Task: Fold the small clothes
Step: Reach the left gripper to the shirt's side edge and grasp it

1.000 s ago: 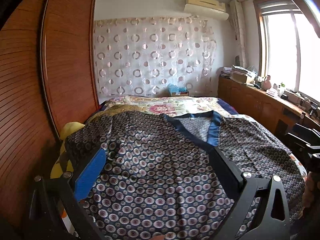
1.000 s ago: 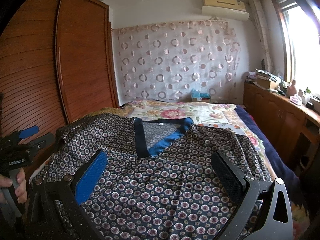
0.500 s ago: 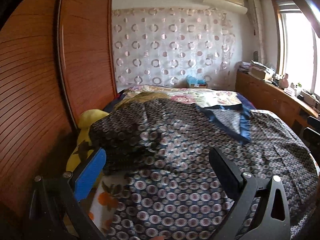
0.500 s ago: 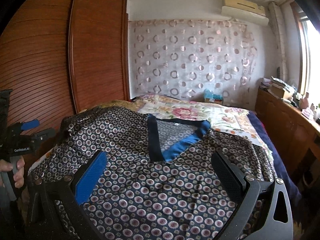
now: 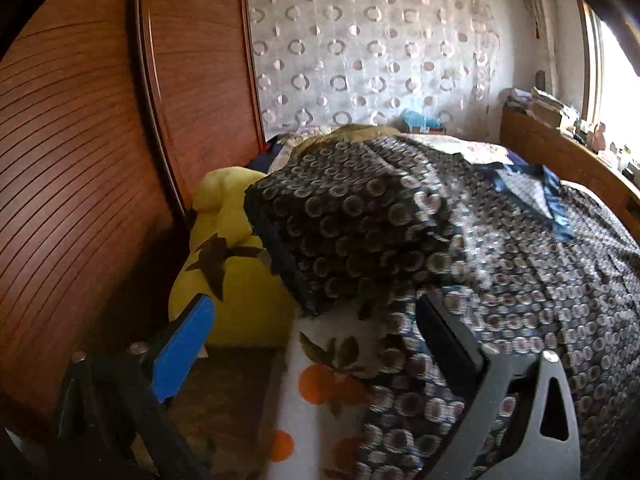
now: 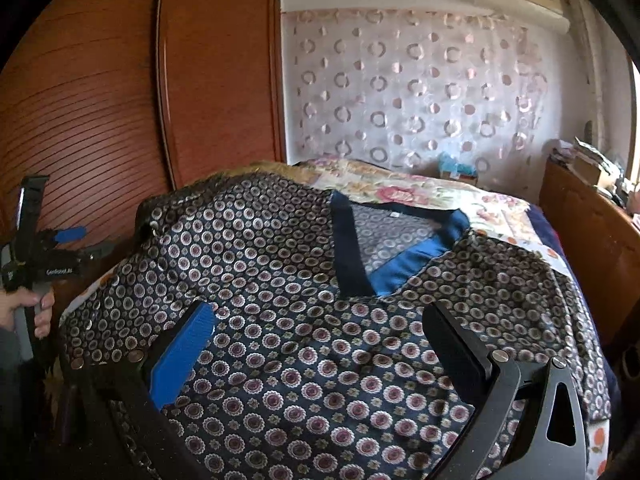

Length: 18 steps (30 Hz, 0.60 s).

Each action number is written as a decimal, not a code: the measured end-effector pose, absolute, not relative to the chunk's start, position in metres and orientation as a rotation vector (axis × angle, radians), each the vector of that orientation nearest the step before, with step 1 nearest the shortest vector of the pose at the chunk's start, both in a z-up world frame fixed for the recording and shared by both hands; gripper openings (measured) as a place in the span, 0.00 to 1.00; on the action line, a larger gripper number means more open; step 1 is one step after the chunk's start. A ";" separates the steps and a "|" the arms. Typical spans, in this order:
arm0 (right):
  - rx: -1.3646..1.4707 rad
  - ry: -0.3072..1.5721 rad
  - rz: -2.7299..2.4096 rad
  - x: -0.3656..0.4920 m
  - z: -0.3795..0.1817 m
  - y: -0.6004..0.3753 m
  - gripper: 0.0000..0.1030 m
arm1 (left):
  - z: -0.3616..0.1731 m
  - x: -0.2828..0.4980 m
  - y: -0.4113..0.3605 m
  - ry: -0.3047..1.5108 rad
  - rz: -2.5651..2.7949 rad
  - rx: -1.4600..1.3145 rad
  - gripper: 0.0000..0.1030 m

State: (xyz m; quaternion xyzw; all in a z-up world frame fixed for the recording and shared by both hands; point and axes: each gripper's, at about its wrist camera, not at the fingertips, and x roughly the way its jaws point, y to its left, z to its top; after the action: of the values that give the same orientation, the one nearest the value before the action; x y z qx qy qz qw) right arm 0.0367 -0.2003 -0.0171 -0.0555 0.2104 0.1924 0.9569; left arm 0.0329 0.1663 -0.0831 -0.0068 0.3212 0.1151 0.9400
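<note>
A dark blue top [image 6: 304,320] with a circle print and a blue V-neck collar [image 6: 396,268] lies spread flat on the bed. In the left wrist view the same top [image 5: 500,272] shows with its left sleeve [image 5: 348,232] bunched near the bed's left edge. My left gripper [image 5: 316,320] is open and empty, just in front of that sleeve at the left edge of the bed; it also shows at the left in the right wrist view [image 6: 60,240]. My right gripper [image 6: 320,320] is open and empty, above the lower middle of the top.
A yellow plush toy [image 5: 228,248] lies between the bed's left edge and a wooden wardrobe [image 5: 80,160]. A floral sheet with orange prints [image 5: 316,392] covers the bed. A wooden counter with clutter [image 6: 592,216] runs along the right, under a window.
My left gripper has swung left, from over the top's middle to its left sleeve at the bed edge. My right gripper has turned slightly left. Both stayed open.
</note>
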 end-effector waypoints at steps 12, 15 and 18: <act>-0.226 0.461 0.484 0.074 -0.013 -0.153 1.00 | -0.096 0.075 0.173 0.781 0.088 -0.003 0.62; -0.236 0.456 0.503 0.078 -0.012 -0.146 1.00 | -0.102 0.085 0.175 0.812 0.097 0.000 0.49; -0.226 0.446 0.516 0.074 -0.012 -0.146 1.00 | -0.102 0.092 0.180 0.816 0.108 -0.014 0.24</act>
State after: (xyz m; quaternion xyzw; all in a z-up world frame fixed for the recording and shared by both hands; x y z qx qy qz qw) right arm 0.0736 -0.1464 -0.0124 -0.1105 0.2180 0.2525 0.9362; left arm 0.0916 0.1800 -0.1016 -0.0067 0.3968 0.0524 0.9164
